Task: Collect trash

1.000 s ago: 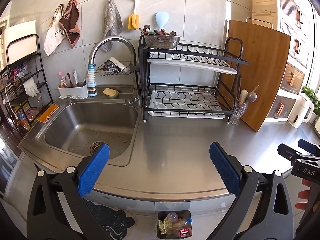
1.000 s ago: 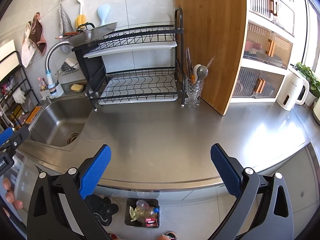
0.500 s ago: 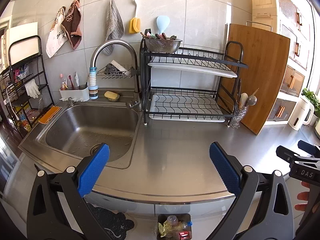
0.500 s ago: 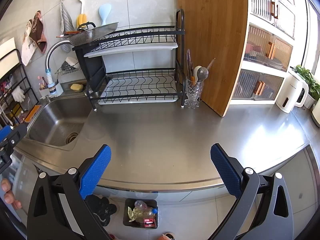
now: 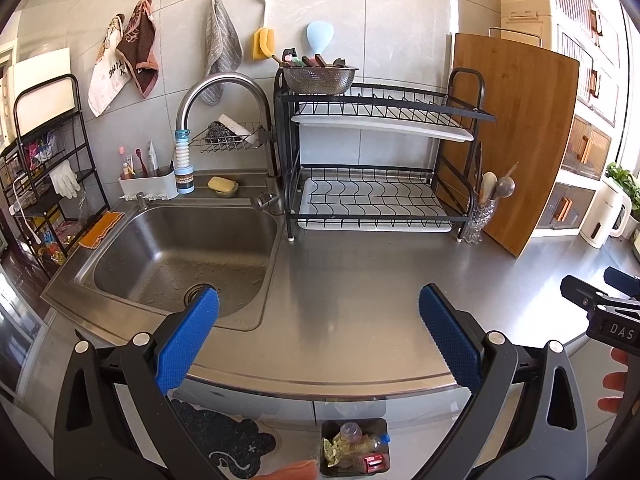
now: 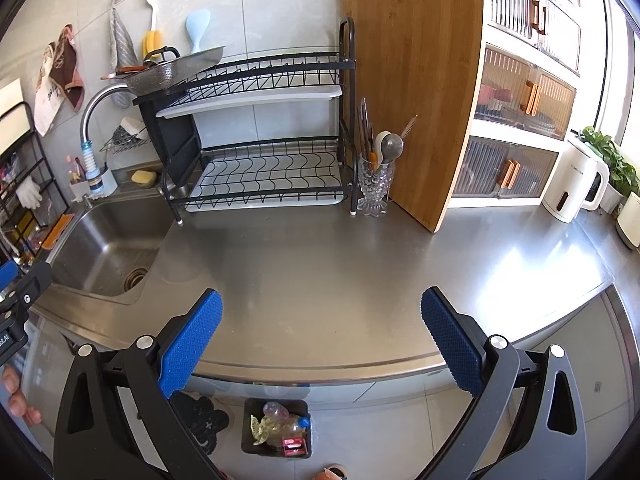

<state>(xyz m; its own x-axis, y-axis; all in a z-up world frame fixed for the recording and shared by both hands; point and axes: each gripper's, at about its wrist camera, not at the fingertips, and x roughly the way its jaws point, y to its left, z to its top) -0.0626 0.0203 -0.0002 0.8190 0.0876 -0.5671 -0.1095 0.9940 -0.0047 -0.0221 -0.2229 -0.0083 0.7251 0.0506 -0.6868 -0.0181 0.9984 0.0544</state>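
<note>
Left gripper and right gripper both hanging wide apart, gripping nothing, lower frame over steel counter; trash bin sitting bottom center

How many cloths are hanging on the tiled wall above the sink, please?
3. A white printed cloth hangs furthest left, a brown cloth overlaps its right side, and a grey cloth hangs alone above the tap. More may hang out of view.
</note>
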